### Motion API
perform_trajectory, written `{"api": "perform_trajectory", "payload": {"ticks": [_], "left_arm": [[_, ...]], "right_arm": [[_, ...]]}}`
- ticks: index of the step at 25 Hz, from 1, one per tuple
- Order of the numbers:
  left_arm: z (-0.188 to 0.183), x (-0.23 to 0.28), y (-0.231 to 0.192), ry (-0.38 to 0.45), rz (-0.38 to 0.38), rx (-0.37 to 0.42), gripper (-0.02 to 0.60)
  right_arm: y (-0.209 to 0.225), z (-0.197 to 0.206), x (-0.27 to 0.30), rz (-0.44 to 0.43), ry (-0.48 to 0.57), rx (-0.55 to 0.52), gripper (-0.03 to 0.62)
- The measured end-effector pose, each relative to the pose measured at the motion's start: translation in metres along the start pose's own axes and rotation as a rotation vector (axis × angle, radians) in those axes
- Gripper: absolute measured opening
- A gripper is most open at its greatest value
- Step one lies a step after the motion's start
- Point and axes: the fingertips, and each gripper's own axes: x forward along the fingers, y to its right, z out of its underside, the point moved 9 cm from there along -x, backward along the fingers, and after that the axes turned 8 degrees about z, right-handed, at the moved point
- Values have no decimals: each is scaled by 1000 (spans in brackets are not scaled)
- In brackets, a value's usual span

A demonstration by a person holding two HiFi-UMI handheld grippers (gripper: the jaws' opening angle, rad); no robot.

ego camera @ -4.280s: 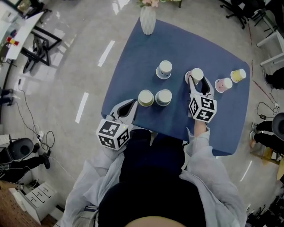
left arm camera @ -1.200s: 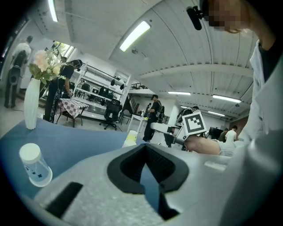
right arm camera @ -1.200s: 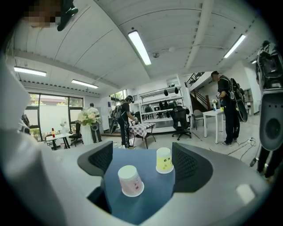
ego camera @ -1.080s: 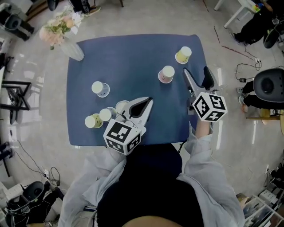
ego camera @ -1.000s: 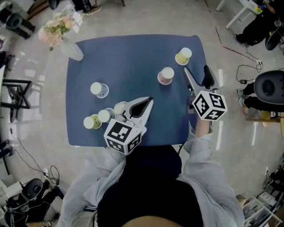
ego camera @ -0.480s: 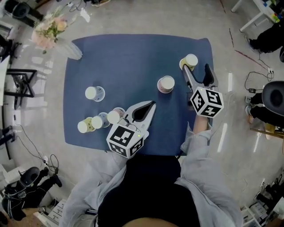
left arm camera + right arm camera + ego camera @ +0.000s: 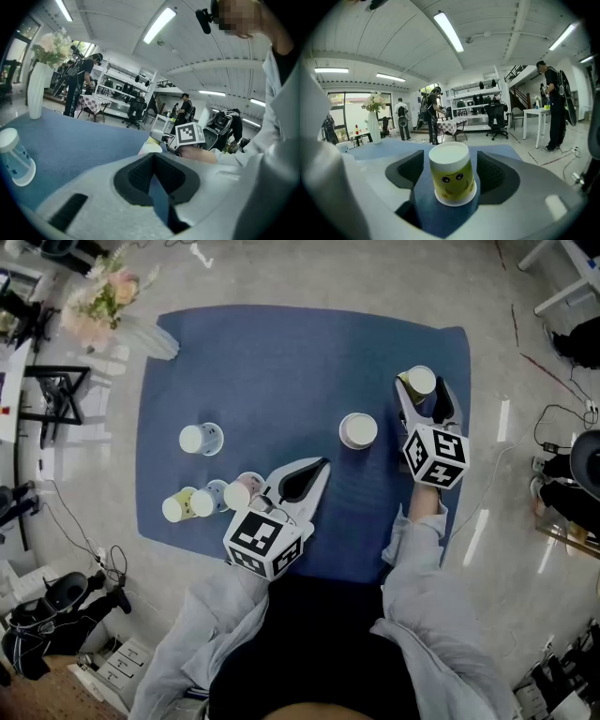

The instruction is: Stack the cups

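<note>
One upturned yellow paper cup with a cartoon face stands centred between the jaws of our right gripper, near the far right corner of the blue tablecloth. The jaws have just been closing but stand wide, clear of it.

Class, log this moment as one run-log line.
right gripper: jaws just closing round yellow cup, not yet gripping | left gripper: shut, empty

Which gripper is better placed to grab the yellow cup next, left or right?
Right. The right gripper has the yellow cup standing between its jaws, which have just been closing but don't touch it yet. The left gripper is empty and far from that cup.
</note>
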Motion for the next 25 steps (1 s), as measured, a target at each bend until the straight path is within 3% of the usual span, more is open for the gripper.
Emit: {"api": "perform_trajectory", "payload": {"ticks": [2, 3, 14, 25], "left_arm": [[1, 0, -2, -2, -13, -5, -2], [2, 0, -3, -4, -17, -7, -2], [2, -6, 1, 2, 5, -4, -2], [-1, -59, 18, 60, 72, 49, -2]], "right_arm": [[0, 3, 3, -1, -2, -3, 294], [1, 4, 3, -1, 1, -6, 290], [-3, 1, -4, 12, 6, -11, 288], [-33, -39, -73, 21, 106, -52, 287]]}}
